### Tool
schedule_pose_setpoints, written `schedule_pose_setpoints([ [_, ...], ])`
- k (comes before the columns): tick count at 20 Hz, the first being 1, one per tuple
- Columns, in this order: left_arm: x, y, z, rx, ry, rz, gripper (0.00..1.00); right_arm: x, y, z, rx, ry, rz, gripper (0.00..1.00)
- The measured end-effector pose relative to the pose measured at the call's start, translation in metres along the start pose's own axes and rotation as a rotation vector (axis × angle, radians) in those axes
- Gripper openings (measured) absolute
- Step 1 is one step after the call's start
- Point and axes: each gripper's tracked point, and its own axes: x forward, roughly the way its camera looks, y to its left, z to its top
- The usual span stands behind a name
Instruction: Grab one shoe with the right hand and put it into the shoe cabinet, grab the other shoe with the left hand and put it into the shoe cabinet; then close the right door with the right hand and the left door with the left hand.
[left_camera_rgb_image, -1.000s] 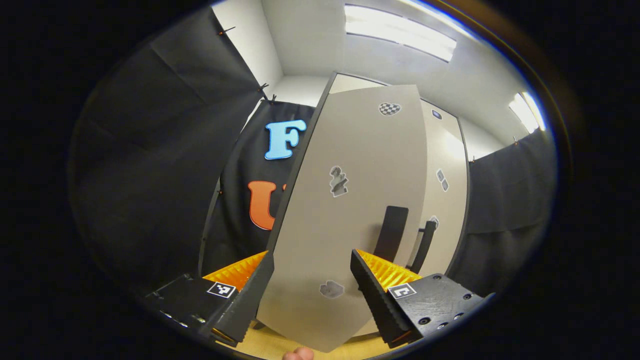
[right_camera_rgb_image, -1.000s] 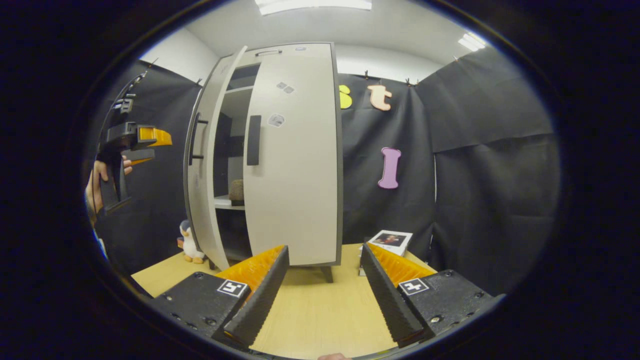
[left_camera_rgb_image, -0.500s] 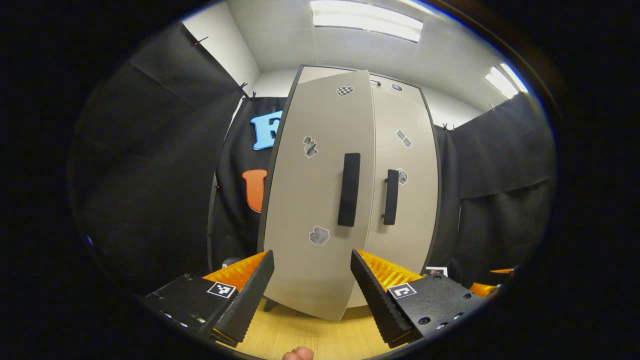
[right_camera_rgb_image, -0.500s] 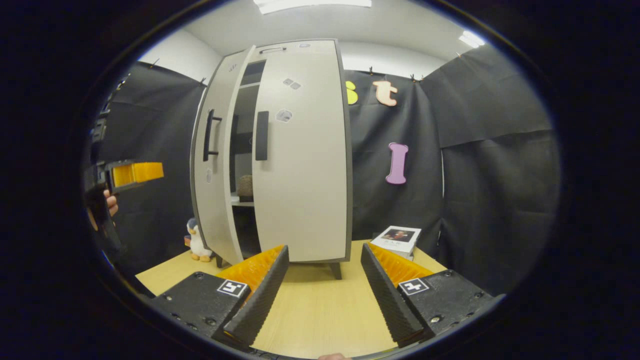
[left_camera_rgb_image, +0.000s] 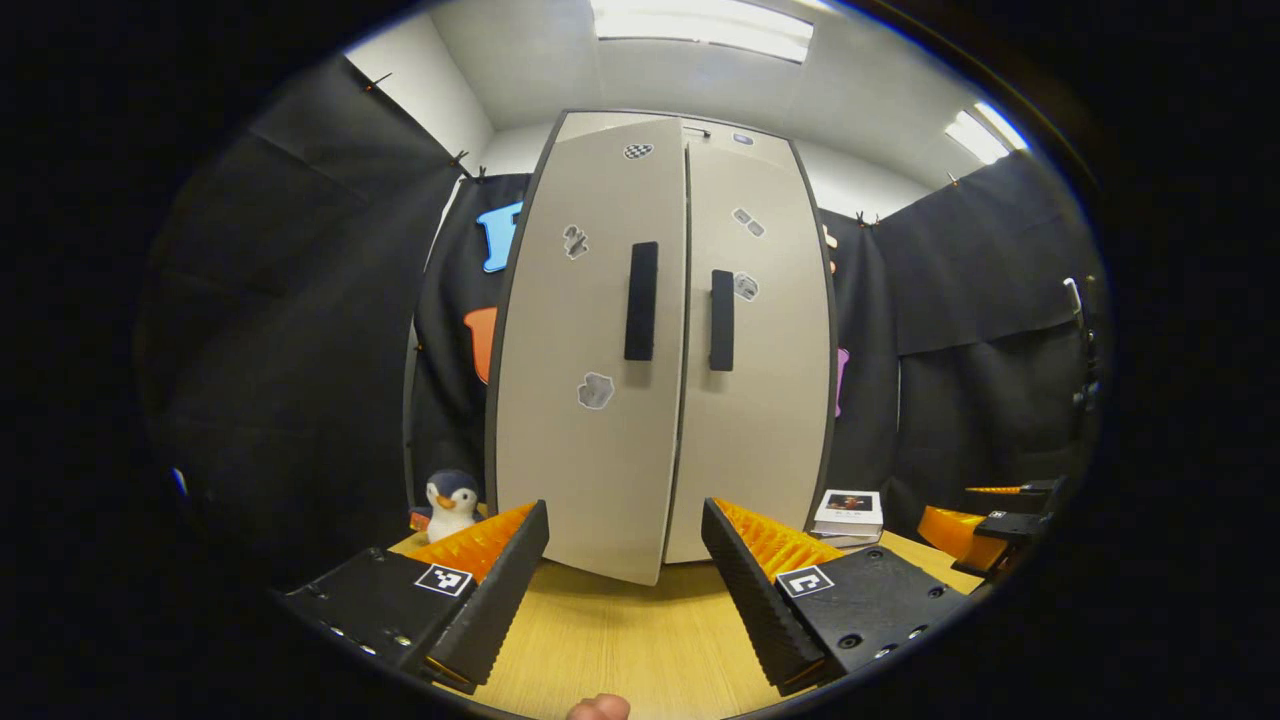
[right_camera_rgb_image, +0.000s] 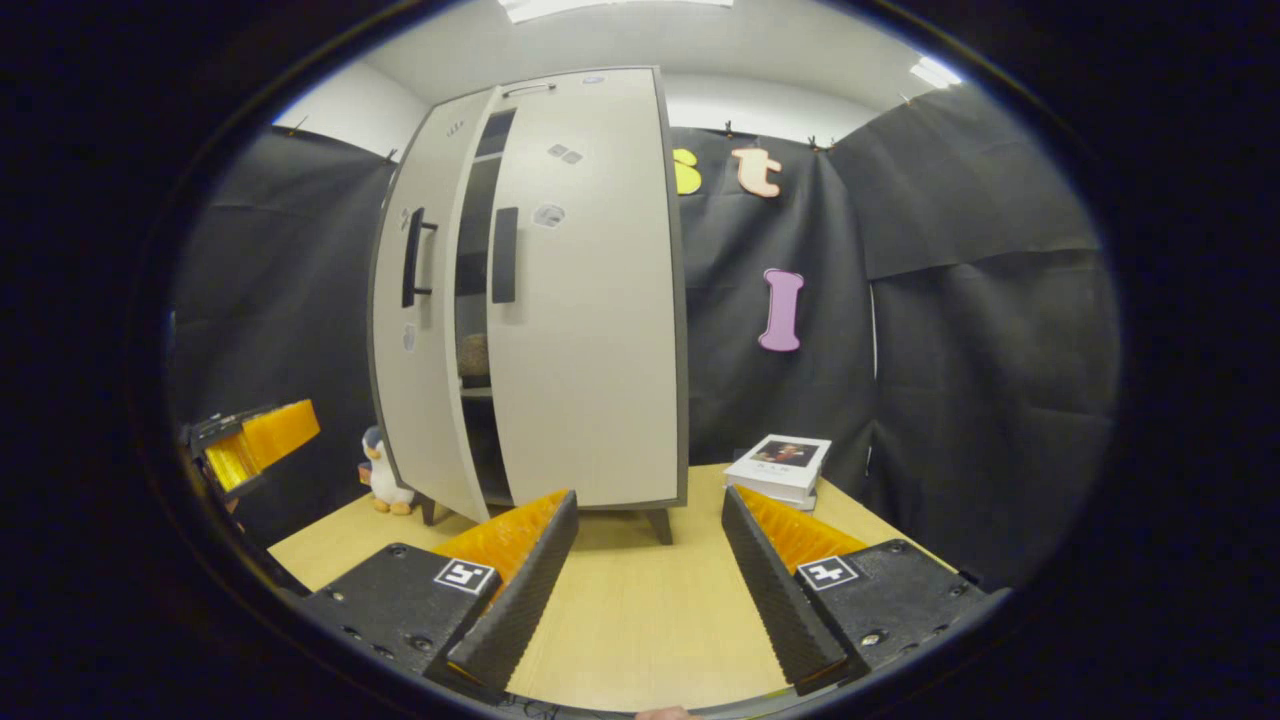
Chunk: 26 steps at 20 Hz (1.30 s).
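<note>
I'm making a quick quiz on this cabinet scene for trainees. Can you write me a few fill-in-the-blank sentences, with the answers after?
1. The cabinet's left door is not fully ____.
2. The toy beside the cabinet is a ____.
3. On the table to the right of the cabinet lies a ____.
4. The fingers of the right gripper stand ____.

Missing words: closed; penguin; book; open

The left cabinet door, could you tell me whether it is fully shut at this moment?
Not fully. In the right gripper view the left door stands ajar, with a dark gap and a shelf showing between it and the right door.
</note>
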Motion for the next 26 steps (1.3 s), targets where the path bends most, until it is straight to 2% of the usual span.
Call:
schedule_pose_setpoints([
  [2, -0.003, -0.005, -0.001, 0.008, 0.0, -0.005, 0.94, -0.002, -0.003, 0.001, 0.003, -0.009, -0.013, 0.92],
  [3, -0.004, -0.006, -0.003, 0.015, 0.001, -0.005, 0.94, -0.003, -0.005, 0.0, 0.001, -0.004, -0.017, 0.95],
  [5, -0.005, -0.01, -0.003, 0.023, 0.0, -0.011, 0.94, -0.006, -0.008, 0.001, -0.004, -0.004, -0.02, 0.95],
  [6, -0.006, -0.012, -0.004, 0.021, -0.002, -0.014, 0.94, -0.006, -0.01, 0.001, -0.006, -0.006, -0.024, 0.92],
  [8, -0.007, -0.015, -0.006, 0.018, -0.002, -0.026, 0.94, -0.007, -0.012, 0.0, -0.007, -0.007, -0.033, 0.95],
  [18, -0.009, -0.016, -0.004, 0.038, -0.008, -0.025, 0.94, -0.008, -0.006, 0.004, 0.017, -0.013, -0.018, 0.95],
  [24, -0.011, -0.015, -0.006, -0.006, 0.009, -0.021, 0.94, -0.01, -0.003, 0.003, 0.023, -0.009, -0.005, 0.95],
  [25, -0.012, -0.015, -0.007, -0.001, 0.012, -0.02, 0.94, -0.011, -0.002, 0.003, 0.028, -0.01, -0.004, 0.92],
  [26, -0.013, -0.012, -0.007, 0.004, 0.012, -0.015, 0.82, -0.011, -0.001, 0.002, 0.032, -0.008, 0.0, 0.95],
])
